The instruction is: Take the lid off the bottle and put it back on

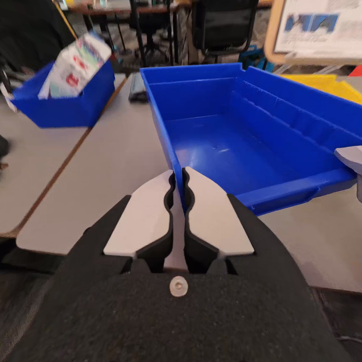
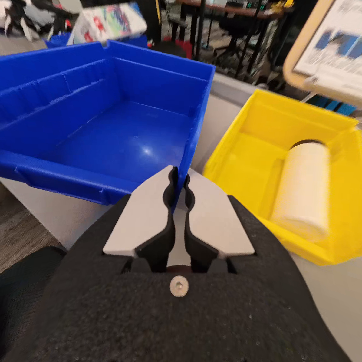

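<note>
Both two-finger grippers nearly shut and empty: left gripper (image 1: 177, 172) with pale fingers (image 1: 148, 211) a narrow slit apart, lined up on the near left corner of the large blue plastic bin (image 1: 290, 188); right gripper (image 2: 179, 172) likewise a slit apart, lined up on that bin's near right corner. Task's thing well off to the right: white cylindrical bottle (image 2: 302, 188) lying on its side inside the yellow plastic bin (image 2: 242, 117), dark lid (image 2: 305, 141) at the far end, seemingly on. Likely step: reach for the bottle. Best done by opening wide first, coming over the yellow rim from above, closing across the round body, since apt to roll. Tight walls around the bottle; freer room over the grey tabletop (image 1: 109, 176) between the bins. Smaller blue bin (image 1: 64, 113) holding a printed package well away on the left.
</note>
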Action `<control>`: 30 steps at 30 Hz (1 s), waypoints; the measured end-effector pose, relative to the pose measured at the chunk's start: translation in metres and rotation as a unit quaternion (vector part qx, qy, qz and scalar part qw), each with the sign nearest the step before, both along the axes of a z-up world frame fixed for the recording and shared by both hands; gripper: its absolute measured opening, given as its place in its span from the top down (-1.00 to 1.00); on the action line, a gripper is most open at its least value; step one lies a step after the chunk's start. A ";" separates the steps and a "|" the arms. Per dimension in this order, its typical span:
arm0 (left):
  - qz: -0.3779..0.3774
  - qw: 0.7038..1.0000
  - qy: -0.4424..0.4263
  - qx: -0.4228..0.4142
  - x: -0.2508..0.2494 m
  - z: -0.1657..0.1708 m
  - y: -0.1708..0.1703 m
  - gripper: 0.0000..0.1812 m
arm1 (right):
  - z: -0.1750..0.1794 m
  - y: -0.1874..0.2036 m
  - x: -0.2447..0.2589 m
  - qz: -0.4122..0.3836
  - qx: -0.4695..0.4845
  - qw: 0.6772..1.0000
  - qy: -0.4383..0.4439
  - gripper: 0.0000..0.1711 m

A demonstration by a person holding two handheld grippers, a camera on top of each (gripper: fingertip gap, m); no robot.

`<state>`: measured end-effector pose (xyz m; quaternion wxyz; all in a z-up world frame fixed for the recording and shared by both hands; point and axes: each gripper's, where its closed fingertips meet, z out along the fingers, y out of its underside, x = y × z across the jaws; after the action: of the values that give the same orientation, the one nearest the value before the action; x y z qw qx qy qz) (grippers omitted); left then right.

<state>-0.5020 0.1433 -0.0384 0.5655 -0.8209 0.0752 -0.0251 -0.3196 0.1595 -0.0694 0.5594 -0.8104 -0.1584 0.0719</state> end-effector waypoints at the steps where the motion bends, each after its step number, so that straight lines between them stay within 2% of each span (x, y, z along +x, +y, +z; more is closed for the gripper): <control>1: -0.008 1.000 0.010 0.022 0.012 0.017 -0.001 0.94 | 0.015 -0.002 0.011 -0.008 0.021 1.000 0.001 0.95; 4: -0.044 0.995 0.039 0.086 0.061 0.071 0.000 0.94 | 0.063 -0.009 0.056 -0.041 0.085 0.995 0.013 0.95; 7: -0.102 0.985 0.056 0.128 0.134 0.109 0.011 0.94 | 0.106 -0.017 0.124 -0.089 0.138 0.986 0.011 0.95; 9: -0.147 0.977 0.061 0.139 0.196 0.122 0.020 0.93 | 0.125 -0.022 0.182 -0.127 0.161 0.979 0.018 0.95; 12: -0.199 0.967 0.070 0.146 0.302 0.120 0.032 0.92 | 0.131 -0.025 0.285 -0.203 0.155 0.967 -0.009 0.96; 14: -0.228 0.961 0.060 0.143 0.372 0.103 0.035 0.91 | 0.122 -0.029 0.355 -0.254 0.126 0.959 0.009 0.96; 17: -0.273 0.956 0.038 0.103 0.464 0.054 0.033 0.90 | 0.098 -0.042 0.448 -0.322 0.087 0.943 0.010 0.97; 21: -0.292 0.954 0.029 0.053 0.547 -0.013 0.033 0.91 | 0.031 -0.051 0.535 -0.347 0.010 0.938 -0.016 0.96; 26: -0.304 0.952 0.037 0.025 0.598 -0.064 0.027 0.91 | -0.042 -0.062 0.588 -0.335 -0.033 0.941 0.030 0.98; 30: -0.313 0.948 0.058 0.018 0.608 -0.094 0.018 0.88 | -0.069 -0.064 0.603 -0.330 -0.056 0.941 0.047 0.97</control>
<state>0.1056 0.1609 -0.1321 0.5387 -0.7457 0.3616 -0.1516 0.2830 0.0950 -0.1382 0.5126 -0.8428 0.1487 -0.0698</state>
